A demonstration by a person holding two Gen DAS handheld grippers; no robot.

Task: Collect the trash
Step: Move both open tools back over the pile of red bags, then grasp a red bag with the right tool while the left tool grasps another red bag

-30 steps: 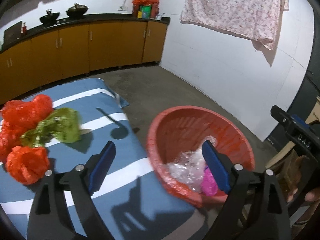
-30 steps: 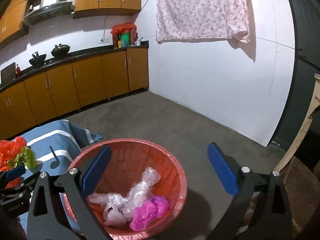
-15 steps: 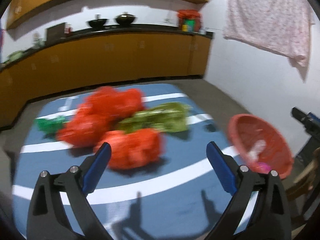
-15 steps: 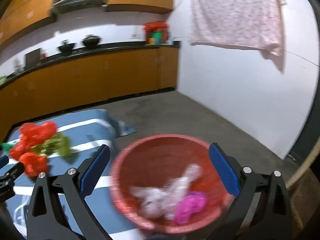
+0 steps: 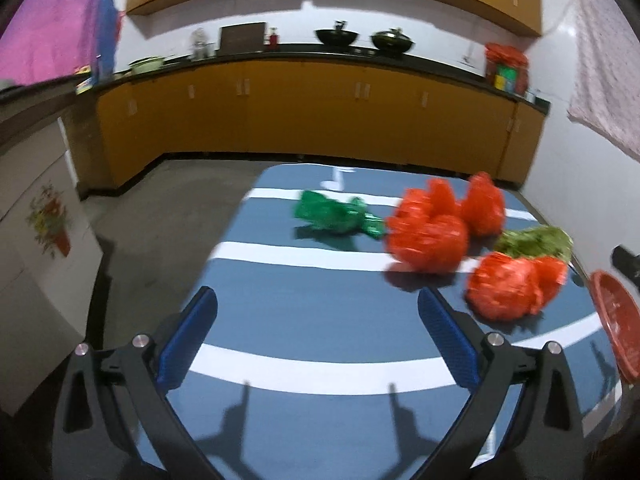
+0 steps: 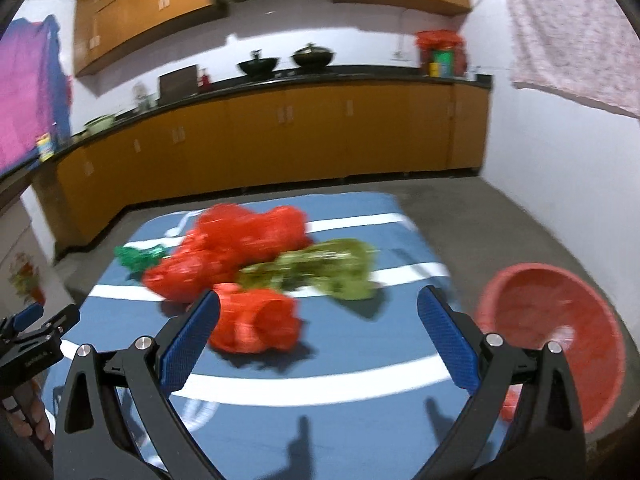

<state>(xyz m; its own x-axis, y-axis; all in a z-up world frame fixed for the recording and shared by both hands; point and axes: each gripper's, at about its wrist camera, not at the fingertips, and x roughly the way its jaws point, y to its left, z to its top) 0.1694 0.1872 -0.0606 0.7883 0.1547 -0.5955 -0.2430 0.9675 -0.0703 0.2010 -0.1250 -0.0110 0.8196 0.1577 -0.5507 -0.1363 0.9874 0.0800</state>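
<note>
While left gripper (image 5: 318, 334) jaws widen empty, right gripper (image 6: 318, 334) jaws released; red bag (image 6: 256, 322) nearest, basin (image 6: 560, 336) beside.

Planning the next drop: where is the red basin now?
In the right wrist view, the red basin sits on the floor at lower right, just off the striped blue mat's right edge.

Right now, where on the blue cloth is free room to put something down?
The near part of the blue cloth, between the grippers and the front red bag, is bare. So is the left side before the dark green bag. The middle is crowded with bags.
</note>
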